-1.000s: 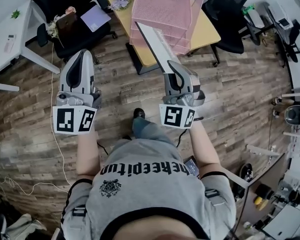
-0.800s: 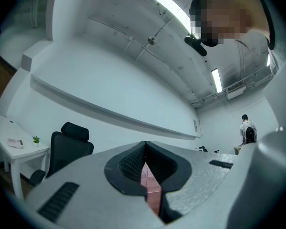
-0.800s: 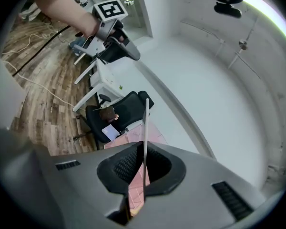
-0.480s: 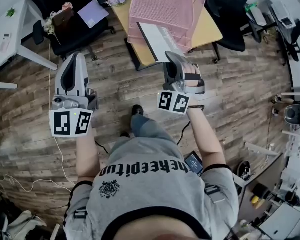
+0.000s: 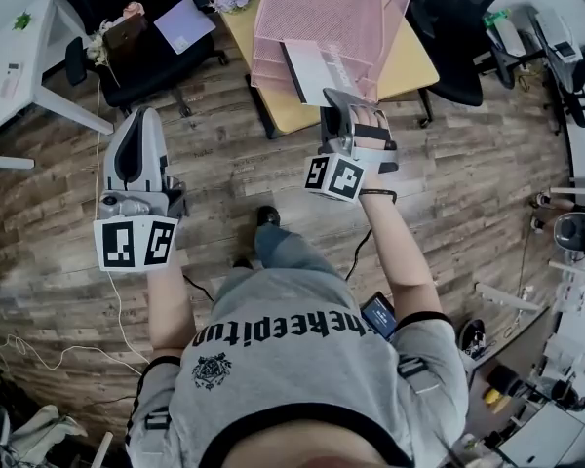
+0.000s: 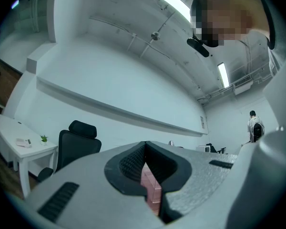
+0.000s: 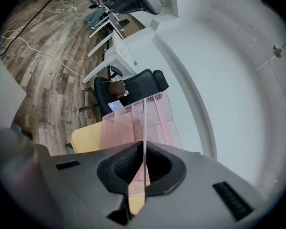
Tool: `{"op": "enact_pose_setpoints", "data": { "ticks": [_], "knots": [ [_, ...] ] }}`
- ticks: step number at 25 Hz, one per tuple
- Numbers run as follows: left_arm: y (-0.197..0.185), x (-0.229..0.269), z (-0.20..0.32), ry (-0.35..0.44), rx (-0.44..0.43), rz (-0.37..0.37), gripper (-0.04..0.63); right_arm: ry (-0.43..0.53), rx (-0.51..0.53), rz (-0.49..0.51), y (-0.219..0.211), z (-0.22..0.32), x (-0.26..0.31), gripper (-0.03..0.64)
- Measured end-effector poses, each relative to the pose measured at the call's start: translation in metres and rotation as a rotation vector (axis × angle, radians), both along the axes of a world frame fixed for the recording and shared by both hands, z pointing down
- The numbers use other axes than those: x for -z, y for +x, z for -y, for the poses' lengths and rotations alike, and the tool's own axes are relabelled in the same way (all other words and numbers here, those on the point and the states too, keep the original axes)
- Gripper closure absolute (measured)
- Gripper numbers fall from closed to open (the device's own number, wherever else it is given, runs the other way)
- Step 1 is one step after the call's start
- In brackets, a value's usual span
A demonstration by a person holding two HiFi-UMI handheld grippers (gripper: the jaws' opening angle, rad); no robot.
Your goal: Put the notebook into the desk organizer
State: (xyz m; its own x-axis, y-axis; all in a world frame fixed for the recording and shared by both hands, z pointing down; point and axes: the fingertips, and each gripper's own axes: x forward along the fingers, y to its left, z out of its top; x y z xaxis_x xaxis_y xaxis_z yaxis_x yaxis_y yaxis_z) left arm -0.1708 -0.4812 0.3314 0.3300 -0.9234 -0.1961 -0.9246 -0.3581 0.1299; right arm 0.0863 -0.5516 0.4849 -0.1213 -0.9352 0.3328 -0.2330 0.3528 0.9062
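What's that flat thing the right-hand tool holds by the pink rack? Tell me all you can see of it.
A thin notebook with a pale, whitish cover and a strip of small print along one side. The right gripper pinches its near edge, jaws shut on it; that gripper's view shows it edge-on, as a thin line. Its far end points at the pink mesh desk organizer; whether they touch is unclear.

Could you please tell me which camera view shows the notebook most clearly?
The head view: the notebook shows its cover there, held by the right gripper near the pink organizer. The right gripper view shows only its thin edge between the jaws. The left gripper view misses it.
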Motion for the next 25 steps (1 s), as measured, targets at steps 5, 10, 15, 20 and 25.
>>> {"op": "enact_pose_setpoints", "data": {
  "ticks": [5, 10, 15, 20, 25],
  "knots": [
    [0.000, -0.003, 0.006, -0.010, 0.013, 0.007, 0.592, -0.049, -0.013, -0.013, -0.001, 0.021, -0.012, 0.607],
    [0.000, -0.008, 0.012, -0.022, 0.029, 0.011, 0.592, -0.087, -0.034, 0.001, -0.001, 0.039, -0.021, 0.607],
    [0.001, -0.008, 0.017, -0.025, 0.051, 0.013, 0.592, -0.123, -0.051, 0.048, -0.001, 0.055, -0.022, 0.606],
    [0.003, -0.011, 0.021, -0.032, 0.067, 0.018, 0.592, -0.140, -0.077, 0.088, -0.002, 0.071, -0.025, 0.607],
    [0.003, -0.011, 0.023, -0.034, 0.088, 0.025, 0.592, -0.129, -0.093, 0.081, -0.004, 0.085, -0.027, 0.607]
  ]
}}
